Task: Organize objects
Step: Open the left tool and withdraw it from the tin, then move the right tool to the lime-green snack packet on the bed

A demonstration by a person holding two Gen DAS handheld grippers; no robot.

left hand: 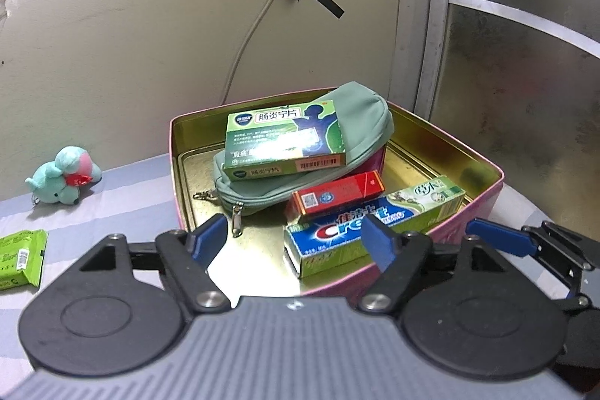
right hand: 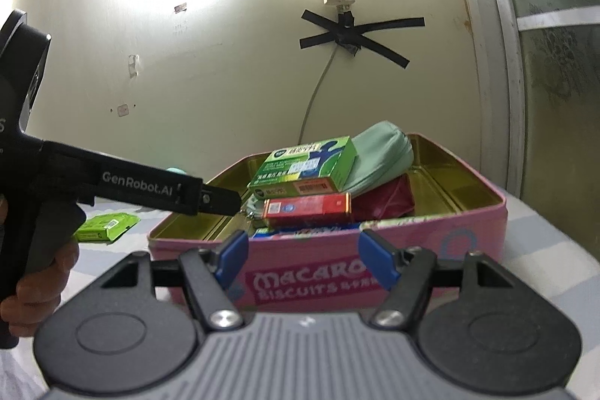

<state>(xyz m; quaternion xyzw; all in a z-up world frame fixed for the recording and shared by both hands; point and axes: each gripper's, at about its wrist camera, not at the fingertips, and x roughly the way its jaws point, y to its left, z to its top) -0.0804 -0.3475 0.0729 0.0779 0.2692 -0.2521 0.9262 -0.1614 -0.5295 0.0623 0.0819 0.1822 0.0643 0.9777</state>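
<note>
**Pink tin loaded; both grippers empty**

A pink biscuit tin [left hand: 483,201], lid off, is seen on a striped cloth [left hand: 112,212] by the wall. Inside it, a mint-green zip pouch [left hand: 352,122] carries a green medicine box [left hand: 285,137]. In front of these a Crest toothpaste box [left hand: 371,223] lies flat, with a red box [left hand: 337,197] propped behind it. Outside, to the left, a plush toy [left hand: 63,180] and a green packet [left hand: 20,257] are noted. The left gripper [left hand: 296,237] and right gripper [right hand: 303,257] are held with jaws apart, nothing between them.

Open pink tin [left hand: 483,201] — green pouch [left hand: 360,122], green box [left hand: 285,137], red box [left hand: 337,195], toothpaste carton [left hand: 371,223] inside.
</note>
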